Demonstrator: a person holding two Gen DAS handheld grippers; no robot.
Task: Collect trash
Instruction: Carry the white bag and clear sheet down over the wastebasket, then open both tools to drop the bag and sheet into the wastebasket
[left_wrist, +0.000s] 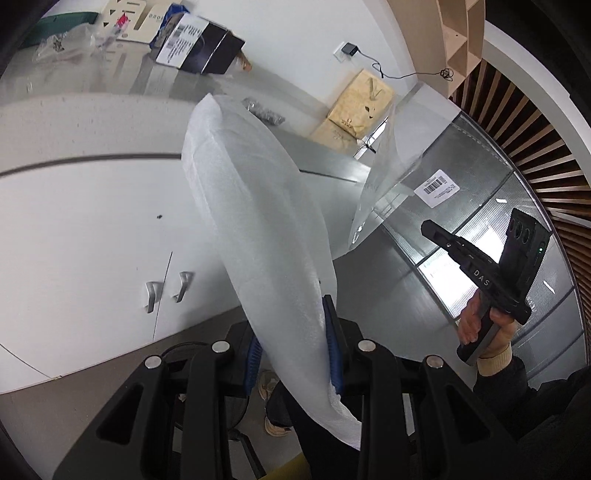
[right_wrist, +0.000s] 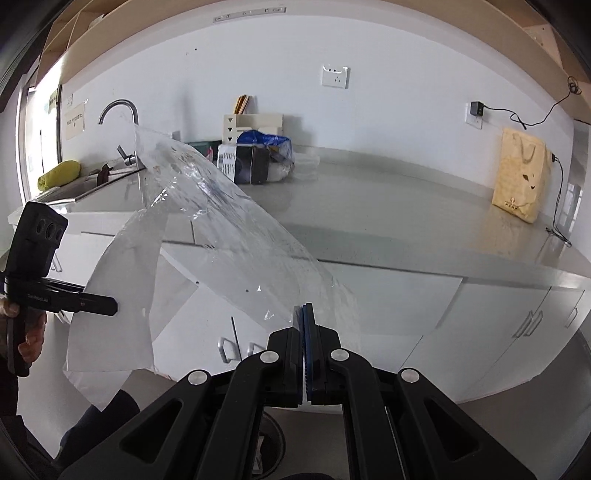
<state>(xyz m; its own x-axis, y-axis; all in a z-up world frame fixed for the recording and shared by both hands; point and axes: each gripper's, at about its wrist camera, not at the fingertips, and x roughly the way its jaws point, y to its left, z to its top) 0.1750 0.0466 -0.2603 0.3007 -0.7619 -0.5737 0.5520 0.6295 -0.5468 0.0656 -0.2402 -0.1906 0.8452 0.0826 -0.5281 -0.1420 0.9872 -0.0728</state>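
Left gripper (left_wrist: 293, 347): jaws clenched on a white foam packing sheet (left_wrist: 258, 206), pinched near its lower end. The sheet stands up and away from the jaws in a long, loosely folded tongue, in the air in front of the white cabinets (left_wrist: 92, 229). It holds its own shape above the grip, so judged very light, soft, springy; compresses under the pads, low slip risk.

Right gripper (right_wrist: 307, 332): jaws fully pressed together on the edge of a clear plastic bag (right_wrist: 221, 229). The film fans out up and to the left, crinkled and glossy, hanging in the air ahead of the desk (right_wrist: 369, 206). A barcode label (left_wrist: 437, 186) sits on it in the left wrist view. Judged near weightless, limp, slippery; a thin edge pinch could creep out if tugged.

Handling note: both pieces are bulky but flimsy. Better hold is a bunched fold, not a single layer. Neither is fragile.

A round bin-like opening (right_wrist: 273, 443) shows on the floor below the right gripper; contents unclear.
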